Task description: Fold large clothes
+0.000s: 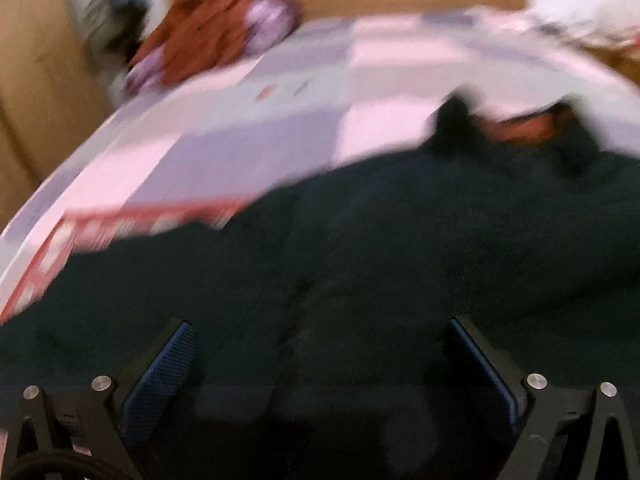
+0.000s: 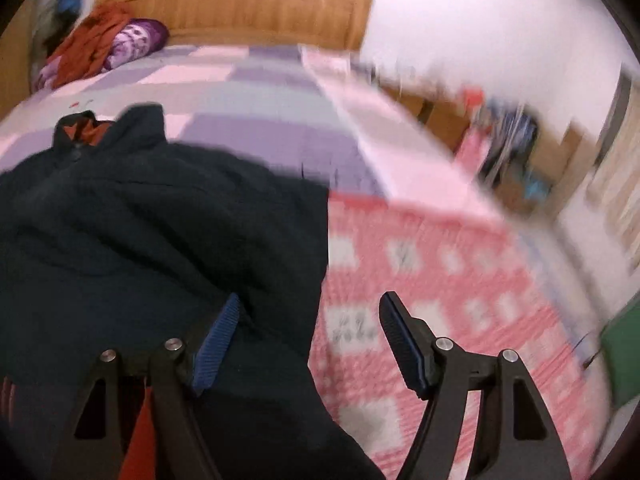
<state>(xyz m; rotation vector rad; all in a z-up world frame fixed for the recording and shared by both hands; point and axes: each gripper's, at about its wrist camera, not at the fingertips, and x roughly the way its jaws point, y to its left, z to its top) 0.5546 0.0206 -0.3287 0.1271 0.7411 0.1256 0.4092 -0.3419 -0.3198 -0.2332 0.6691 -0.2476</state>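
- Both of my grippers hang over one dark jacket [image 2: 152, 232] spread on the bed's patchwork cover [image 2: 256, 120]; both views are smeared by blur.
- My left gripper [image 1: 320, 364] has its fingers spread wide with only the dark cloth showing below the gap; nothing is pinched between the blue pads [image 1: 160, 376].
- My right gripper [image 2: 312, 344] is likewise spread apart. Its left pad [image 2: 218, 344] sits over the jacket's right edge, while the other finger [image 2: 404, 344] is over the pink-and-white patterned blanket [image 2: 432, 280]. I cannot tell whether the left pad touches the cloth.
- The jacket lies lengthwise along the bed, collar [image 2: 104, 128] pointing away from me toward the wooden headboard [image 2: 248, 4], orange lining showing at the neck; its lower part runs under my tools.
- In the left view the collar [image 1: 520, 120] sits far right, at the cloth's far end.
- Well beyond the jacket, a rust-coloured garment [image 2: 92, 40] and a purple patterned pillow [image 2: 136, 40] sit near the headboard.
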